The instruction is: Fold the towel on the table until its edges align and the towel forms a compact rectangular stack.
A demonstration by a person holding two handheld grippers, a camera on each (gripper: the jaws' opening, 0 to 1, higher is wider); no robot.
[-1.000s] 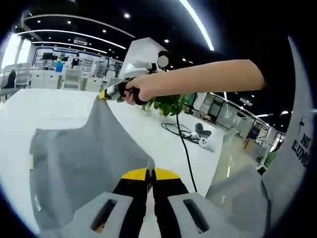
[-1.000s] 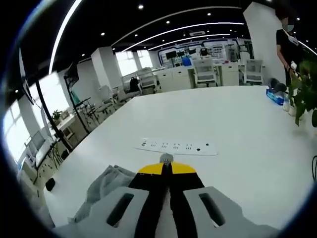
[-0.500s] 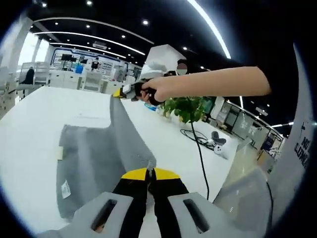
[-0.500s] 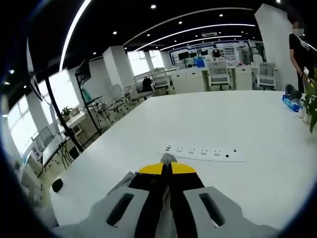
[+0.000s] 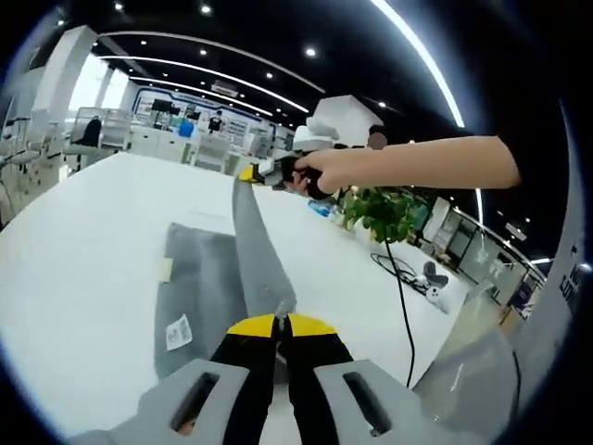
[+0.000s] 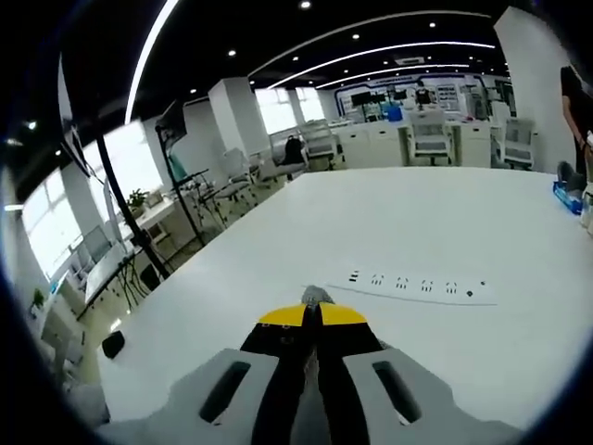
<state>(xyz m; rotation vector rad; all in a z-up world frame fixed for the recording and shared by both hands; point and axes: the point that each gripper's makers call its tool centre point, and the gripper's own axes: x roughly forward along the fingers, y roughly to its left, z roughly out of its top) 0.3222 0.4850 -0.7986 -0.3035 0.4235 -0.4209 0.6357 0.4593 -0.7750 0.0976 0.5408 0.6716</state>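
Grey towel (image 5: 208, 278): lies on the white desk (image 5: 74, 250), one edge lifted off it and stretched taut as a narrow ridge between the two grippers; the rest spreads flat on the desk to the left of and beyond the left fingers, with a small white label (image 5: 178, 332) and a pale tag (image 5: 165, 269) at its outer edge. Left gripper (image 5: 281, 324): yellow-tipped black fingers clenched together on a corner of the towel, a bit of grey cloth standing up just past their tips. Right gripper (image 5: 248, 173): seen in the left gripper view well ahead of the left fingers, held in a person's hand (image 5: 320, 171) on an outstretched bare arm, its yellow tips grasping the far end of the lifted edge. In the right gripper view the same gripper (image 6: 310, 313) shows its fingers closed, a small tuft of grey towel (image 6: 314, 296) pinched at the tips. White power strip (image 6: 419, 286): lies flat on the desk (image 6: 463, 232) a little beyond and to the right of the right fingers. Green potted plant (image 5: 384, 209): beyond the left fingers, to the right, under the arm. Black cable (image 5: 403, 306): runs across the desk to the right of the left fingers. Background: office chairs (image 6: 431, 139) and desks, ceiling strip lights.
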